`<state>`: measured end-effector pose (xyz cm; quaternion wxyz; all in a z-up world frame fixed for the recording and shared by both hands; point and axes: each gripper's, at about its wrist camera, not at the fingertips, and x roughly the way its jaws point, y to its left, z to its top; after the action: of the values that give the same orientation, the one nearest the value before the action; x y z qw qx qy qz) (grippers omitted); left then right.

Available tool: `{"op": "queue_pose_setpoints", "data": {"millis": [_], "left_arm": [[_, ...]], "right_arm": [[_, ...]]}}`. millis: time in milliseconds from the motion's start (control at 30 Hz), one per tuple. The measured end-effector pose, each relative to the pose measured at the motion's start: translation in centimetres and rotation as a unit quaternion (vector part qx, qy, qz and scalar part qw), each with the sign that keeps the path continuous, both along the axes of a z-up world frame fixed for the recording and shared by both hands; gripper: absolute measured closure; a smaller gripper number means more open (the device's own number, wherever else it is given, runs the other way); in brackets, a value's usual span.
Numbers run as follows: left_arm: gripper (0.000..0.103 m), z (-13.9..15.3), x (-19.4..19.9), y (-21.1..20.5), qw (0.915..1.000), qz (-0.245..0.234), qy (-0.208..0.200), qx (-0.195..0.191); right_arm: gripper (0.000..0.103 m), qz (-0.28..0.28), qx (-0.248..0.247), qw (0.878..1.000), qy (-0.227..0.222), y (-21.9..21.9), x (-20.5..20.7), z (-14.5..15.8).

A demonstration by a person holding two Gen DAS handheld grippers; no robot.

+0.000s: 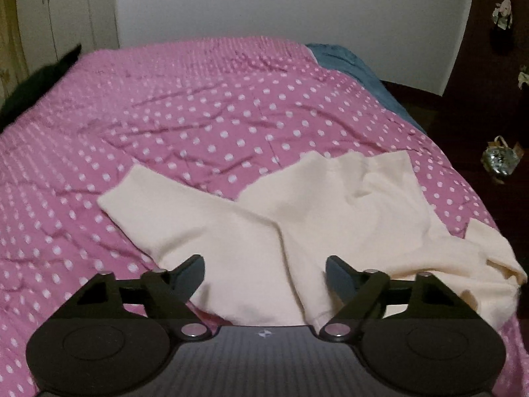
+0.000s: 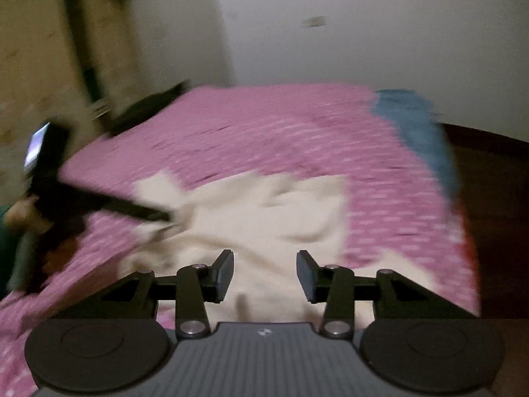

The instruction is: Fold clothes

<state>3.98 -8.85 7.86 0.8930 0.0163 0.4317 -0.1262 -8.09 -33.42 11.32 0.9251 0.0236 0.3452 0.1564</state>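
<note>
A cream long-sleeved top lies crumpled on a pink polka-dot bedspread, one sleeve stretched to the left. My left gripper is open, its jaws wide apart just above the top's near edge, holding nothing. In the blurred right wrist view the same top lies ahead, and my right gripper is open over it, empty. The left gripper shows there at the top's left side.
A blue blanket lies at the bed's far right corner. The bed's right edge drops to a dark floor with a shiny object. A white wall and cupboard doors stand behind the bed.
</note>
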Motion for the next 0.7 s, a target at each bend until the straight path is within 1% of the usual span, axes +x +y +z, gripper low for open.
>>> {"op": "queue_pose_setpoints", "data": {"millis": [67,133,200,267,300,400,433,467,533,700], "left_arm": [[0.026,-0.1,0.1,0.2,0.9999,-0.002,0.010,-0.012],[0.031,-0.3,0.3,0.3,0.9996,-0.006,0.017,-0.021],[0.042,-0.4,0.5,0.3,0.9993,-0.007,0.025,-0.028],[0.044,-0.7,0.7,0.4,0.9989,-0.007,0.032,-0.033],[0.046,-0.8,0.7,0.4,0.9987,-0.007,0.035,-0.035],[0.048,-0.7,0.7,0.7,0.9981,-0.007,0.041,-0.045],[0.048,-0.6,0.7,0.8,0.9979,-0.007,0.042,-0.049],[0.049,-0.5,0.7,0.9,0.9976,-0.007,0.043,-0.053],[0.052,-0.4,0.6,1.1,0.9971,-0.006,0.046,-0.061],[0.052,0.0,0.5,1.1,0.9959,-0.008,0.049,-0.076]], "right_arm": [[0.061,0.040,-0.017,0.999,0.003,1.9,0.4,-0.6],[0.061,0.061,-0.034,0.998,0.005,3.2,0.9,-1.2],[0.061,0.065,-0.044,0.997,0.009,3.8,1.4,-1.7],[0.062,0.064,-0.049,0.997,0.015,4.1,1.9,-2.2],[0.063,0.063,-0.047,0.997,0.018,4.0,1.9,-2.3],[0.064,0.059,-0.040,0.997,0.027,3.5,2.0,-2.6],[0.069,0.057,-0.038,0.997,0.028,3.4,1.9,-2.8],[0.072,0.056,-0.038,0.997,0.025,3.5,1.7,-3.0],[0.083,0.051,-0.039,0.998,0.020,3.6,1.6,-3.0],[0.088,0.046,-0.032,0.998,0.020,3.4,1.7,-3.0]]}}
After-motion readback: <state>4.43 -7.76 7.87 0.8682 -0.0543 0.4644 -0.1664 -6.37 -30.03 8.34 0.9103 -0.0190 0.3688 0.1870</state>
